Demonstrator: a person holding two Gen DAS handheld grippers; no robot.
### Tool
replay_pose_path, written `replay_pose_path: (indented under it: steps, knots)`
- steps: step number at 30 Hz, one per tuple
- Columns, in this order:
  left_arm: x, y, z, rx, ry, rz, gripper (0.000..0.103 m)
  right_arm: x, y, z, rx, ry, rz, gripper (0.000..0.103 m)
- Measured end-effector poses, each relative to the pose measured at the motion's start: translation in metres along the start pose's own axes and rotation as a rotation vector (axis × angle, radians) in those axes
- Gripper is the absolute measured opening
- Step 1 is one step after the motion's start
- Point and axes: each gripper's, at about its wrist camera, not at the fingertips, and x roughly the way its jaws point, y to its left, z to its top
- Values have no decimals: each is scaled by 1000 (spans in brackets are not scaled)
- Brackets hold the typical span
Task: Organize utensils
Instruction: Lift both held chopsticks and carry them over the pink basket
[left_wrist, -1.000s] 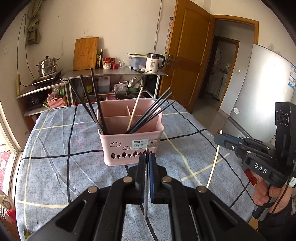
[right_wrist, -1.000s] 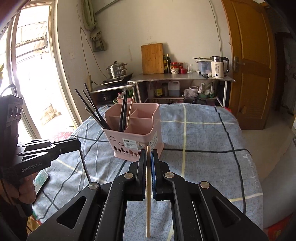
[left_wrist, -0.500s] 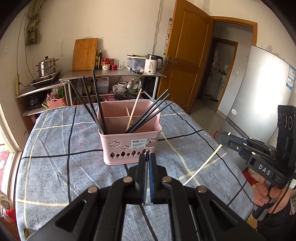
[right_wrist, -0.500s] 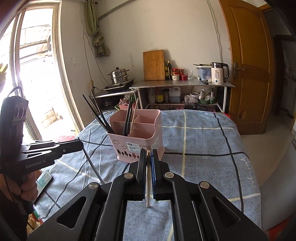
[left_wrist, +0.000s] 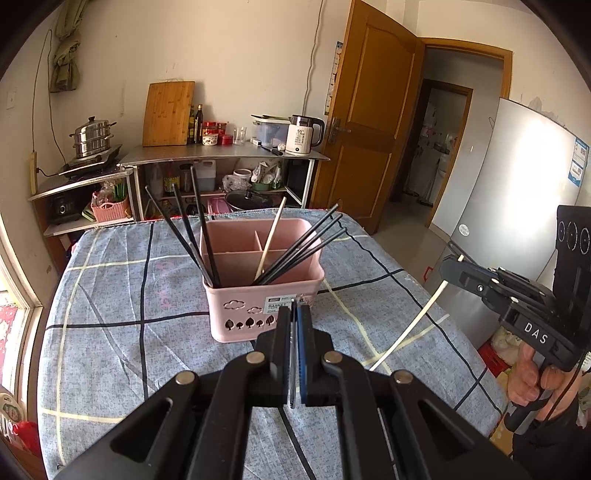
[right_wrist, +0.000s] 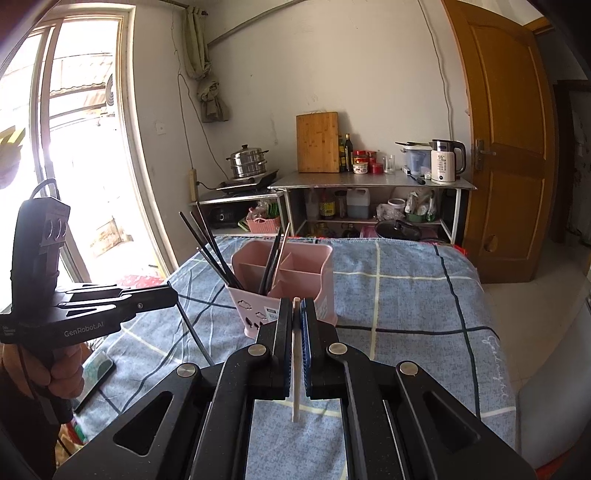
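Observation:
A pink divided basket (left_wrist: 240, 314) (right_wrist: 243, 306) stands mid-table on the blue checked cloth. It holds several black chopsticks (left_wrist: 299, 251) and one cream chopstick (left_wrist: 271, 240). My left gripper (left_wrist: 294, 308) is shut on a black chopstick (left_wrist: 292, 369), just in front of the basket. In the right wrist view that left gripper (right_wrist: 170, 295) is at the left, its black chopstick (right_wrist: 194, 332) slanting down to the cloth. My right gripper (right_wrist: 296, 302) is shut on a cream chopstick (right_wrist: 295, 387). Seen from the left wrist, the right gripper (left_wrist: 448, 264) hovers right of the basket with the cream chopstick (left_wrist: 410, 325) hanging aslant.
A phone (right_wrist: 98, 373) lies near the table's left edge. Behind the table stands a steel shelf (left_wrist: 221, 155) with a kettle (left_wrist: 303, 134), cutting board and jars, and a steamer pot (left_wrist: 92, 136) at its left. A fridge (left_wrist: 517, 184) and a wooden door (left_wrist: 369, 129) are at the right.
The right gripper has risen slightly and its cream chopstick has swung from nearly upright to a clear slant. The left gripper has kept still with its black chopstick.

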Motion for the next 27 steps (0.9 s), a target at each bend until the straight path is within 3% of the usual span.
replay_pose_path:
  steps: [17, 27]
  knots:
    - [-23, 36, 86, -13, -115, 15, 4, 23, 26, 83, -7, -130, 114, 4]
    - [-2, 54, 118, -28, -156, 12, 4, 59, 20, 113, 35, -179, 111, 4]
